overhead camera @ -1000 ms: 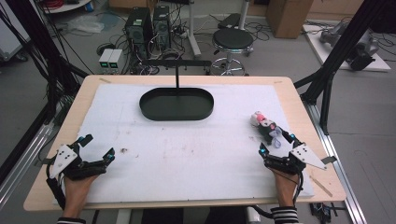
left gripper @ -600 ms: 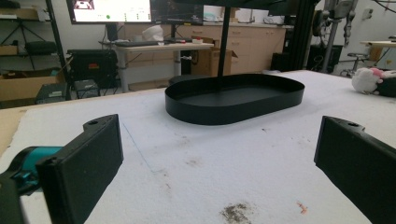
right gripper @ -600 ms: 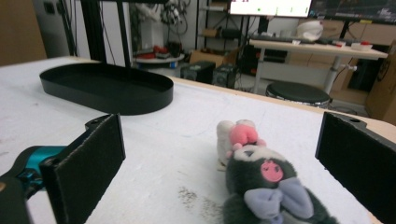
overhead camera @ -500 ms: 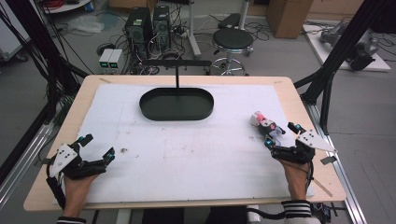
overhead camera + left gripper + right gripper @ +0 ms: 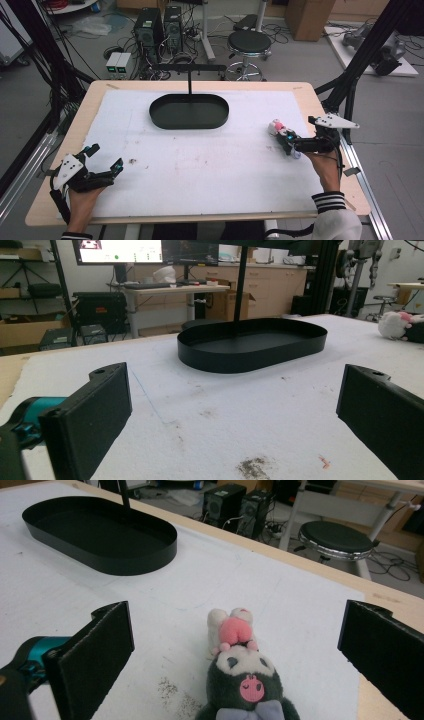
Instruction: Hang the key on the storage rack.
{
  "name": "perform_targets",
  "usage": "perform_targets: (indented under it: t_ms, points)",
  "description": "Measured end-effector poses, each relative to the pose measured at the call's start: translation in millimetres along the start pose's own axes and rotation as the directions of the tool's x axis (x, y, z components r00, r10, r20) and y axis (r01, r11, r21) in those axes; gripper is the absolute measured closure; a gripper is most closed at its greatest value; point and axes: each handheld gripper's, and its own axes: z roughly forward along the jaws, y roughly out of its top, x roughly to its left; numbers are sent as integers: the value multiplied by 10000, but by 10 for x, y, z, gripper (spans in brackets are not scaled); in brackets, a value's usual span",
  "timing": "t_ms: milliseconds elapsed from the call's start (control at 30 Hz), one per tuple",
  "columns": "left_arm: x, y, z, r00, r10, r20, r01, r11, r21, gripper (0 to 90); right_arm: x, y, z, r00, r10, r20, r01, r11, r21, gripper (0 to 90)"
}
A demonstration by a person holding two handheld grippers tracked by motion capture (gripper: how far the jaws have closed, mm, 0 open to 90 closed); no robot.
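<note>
A small plush toy [image 5: 240, 677], dark grey with a pink and white top and a lilac bow, lies on the white mat [image 5: 210, 160] near the right edge. My right gripper [image 5: 291, 145] is open, and the toy [image 5: 279, 130] lies on the mat between its two wide-apart black jaws. A black oval tray [image 5: 189, 111] stands empty at the back middle of the mat and shows as the tray [image 5: 100, 535] and the tray [image 5: 250, 345] in the gripper views. My left gripper [image 5: 106, 156] rests open at the front left with bare mat between its jaws. The toy [image 5: 395, 324] lies far off at its right.
A black post with a crossbar [image 5: 189, 75] rises just behind the tray. Black frame struts [image 5: 357, 65] stand off the table's right side. A stool [image 5: 249, 42] and computer cases [image 5: 160, 25] are on the floor beyond the far edge.
My right gripper has moved away from the front edge, out toward the right side of the table, and turned left toward the toy. The left gripper has stayed put.
</note>
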Motion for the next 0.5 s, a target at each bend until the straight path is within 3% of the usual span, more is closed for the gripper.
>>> perform_targets:
  t_ms: [133, 267, 367, 433, 500]
  points:
    - [-2, 1, 0, 10000, 9, -4, -9, 10000, 22, 17, -52, 78, 85, 9998, -77, -174, 88, 9980, 630, 4]
    - [0, 1, 5, 10000, 30, -1, -30, 10000, 50, 17, -102, 147, 191, 9989, -267, -395, 320, 9894, 1418, 4]
    - [-1, 2, 9, 10000, 19, -4, -19, 10000, 82, 17, -130, 197, 279, 9973, -382, -633, 508, 9764, 2101, 4]
    - [-1, 3, 8, 10000, 16, -1, -16, 10000, 93, 17, -136, 209, 308, 9961, -457, -753, 617, 9724, 2252, 4]
    - [-1, 3, 8, 10000, 18, -1, -18, 10000, 88, 17, -154, 225, 393, 9941, -402, -1006, 671, 9578, 2795, 4]
